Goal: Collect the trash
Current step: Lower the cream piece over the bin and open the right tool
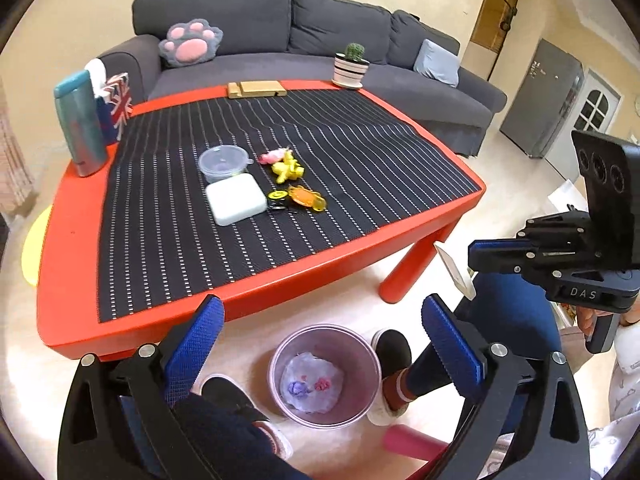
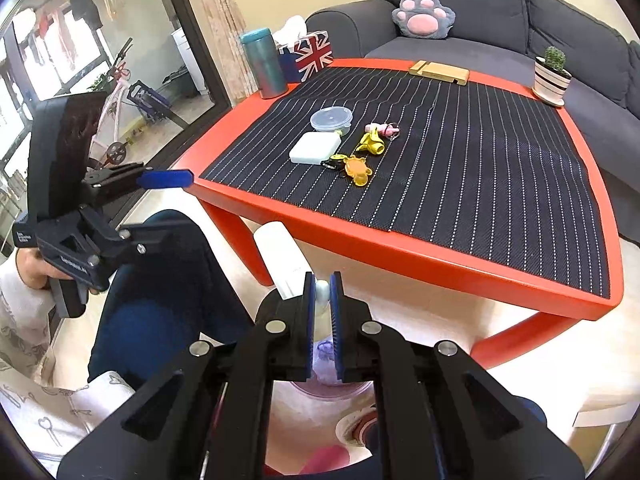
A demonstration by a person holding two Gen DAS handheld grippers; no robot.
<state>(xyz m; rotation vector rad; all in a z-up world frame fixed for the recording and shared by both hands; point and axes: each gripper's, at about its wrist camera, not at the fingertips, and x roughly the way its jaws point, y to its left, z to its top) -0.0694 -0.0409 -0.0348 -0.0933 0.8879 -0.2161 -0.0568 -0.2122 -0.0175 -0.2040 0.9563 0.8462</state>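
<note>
Your left gripper gapes wide and empty over the trash bin on the pale floor, crumpled wrapper inside. Your right gripper pinches a white bottle near the red table; grey sofa beyond.

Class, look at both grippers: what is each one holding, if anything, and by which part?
The left gripper holds nothing, open above the bin. The right gripper pinches a white packet at its lower end.

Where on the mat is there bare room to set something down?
The mat's right half is bare, from the yellow toys across to the red table's rim, and so is the near strip. It is crowded mid-left, around the lidded tub and white box.
</note>
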